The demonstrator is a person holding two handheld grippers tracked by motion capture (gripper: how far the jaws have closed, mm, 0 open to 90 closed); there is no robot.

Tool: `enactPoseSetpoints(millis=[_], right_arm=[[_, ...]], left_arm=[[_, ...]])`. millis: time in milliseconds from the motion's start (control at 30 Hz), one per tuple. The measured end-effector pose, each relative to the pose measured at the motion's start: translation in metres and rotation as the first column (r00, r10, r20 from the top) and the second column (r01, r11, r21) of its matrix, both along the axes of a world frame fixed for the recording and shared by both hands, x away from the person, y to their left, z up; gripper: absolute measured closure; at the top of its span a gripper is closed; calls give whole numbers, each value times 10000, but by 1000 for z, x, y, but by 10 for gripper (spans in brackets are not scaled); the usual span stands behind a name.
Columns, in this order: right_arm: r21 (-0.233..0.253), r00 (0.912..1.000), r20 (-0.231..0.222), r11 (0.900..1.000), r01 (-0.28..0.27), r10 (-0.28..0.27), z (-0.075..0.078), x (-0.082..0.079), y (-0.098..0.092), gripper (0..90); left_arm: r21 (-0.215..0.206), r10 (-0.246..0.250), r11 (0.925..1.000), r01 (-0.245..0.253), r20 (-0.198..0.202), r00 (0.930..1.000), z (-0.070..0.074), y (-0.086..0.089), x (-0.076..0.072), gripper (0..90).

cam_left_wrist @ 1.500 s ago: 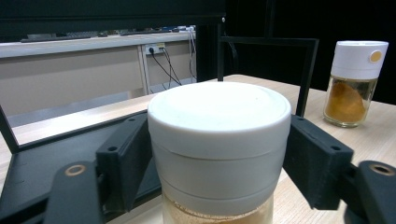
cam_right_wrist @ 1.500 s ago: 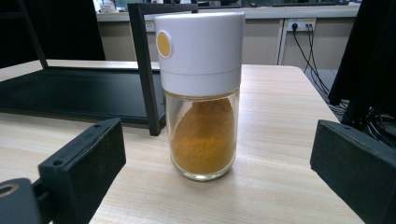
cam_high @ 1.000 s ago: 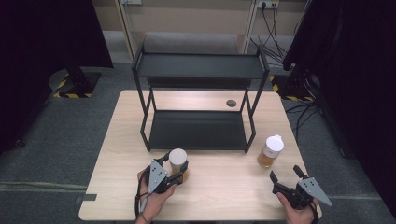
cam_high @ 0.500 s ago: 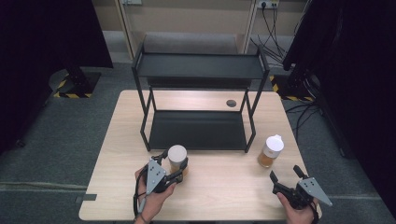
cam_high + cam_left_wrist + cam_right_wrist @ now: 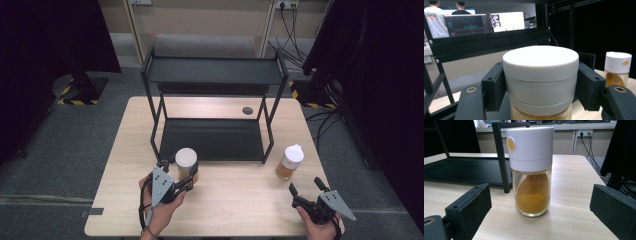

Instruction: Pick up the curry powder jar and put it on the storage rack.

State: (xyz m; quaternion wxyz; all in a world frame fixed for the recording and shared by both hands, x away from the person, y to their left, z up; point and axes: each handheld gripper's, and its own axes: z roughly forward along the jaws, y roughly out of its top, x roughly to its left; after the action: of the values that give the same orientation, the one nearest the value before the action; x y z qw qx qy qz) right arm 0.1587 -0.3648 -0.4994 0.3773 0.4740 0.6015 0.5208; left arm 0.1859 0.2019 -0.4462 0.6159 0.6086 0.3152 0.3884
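Risk: left gripper (image 5: 181, 176) fingers (image 5: 492, 87) pinch the white-lidded jar (image 5: 540, 80) at its lid, which may slip; right gripper (image 5: 309, 193) fingers spread, could topple spice jar (image 5: 531, 170) on tabletop (image 5: 240, 200).

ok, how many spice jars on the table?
2. One jar sits between the left gripper's jaws, in front of the rack. The other jar stands free ahead of the open right gripper.
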Motion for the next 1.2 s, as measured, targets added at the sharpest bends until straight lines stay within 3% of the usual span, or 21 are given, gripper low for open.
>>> enactPoseSetpoints(millis=[1200], right_arm=[[37,10000,20,10000,-5,5,0,0,0,41]], left_arm=[[-434,805,9961,-769,875,9929,43,2,9,334]])
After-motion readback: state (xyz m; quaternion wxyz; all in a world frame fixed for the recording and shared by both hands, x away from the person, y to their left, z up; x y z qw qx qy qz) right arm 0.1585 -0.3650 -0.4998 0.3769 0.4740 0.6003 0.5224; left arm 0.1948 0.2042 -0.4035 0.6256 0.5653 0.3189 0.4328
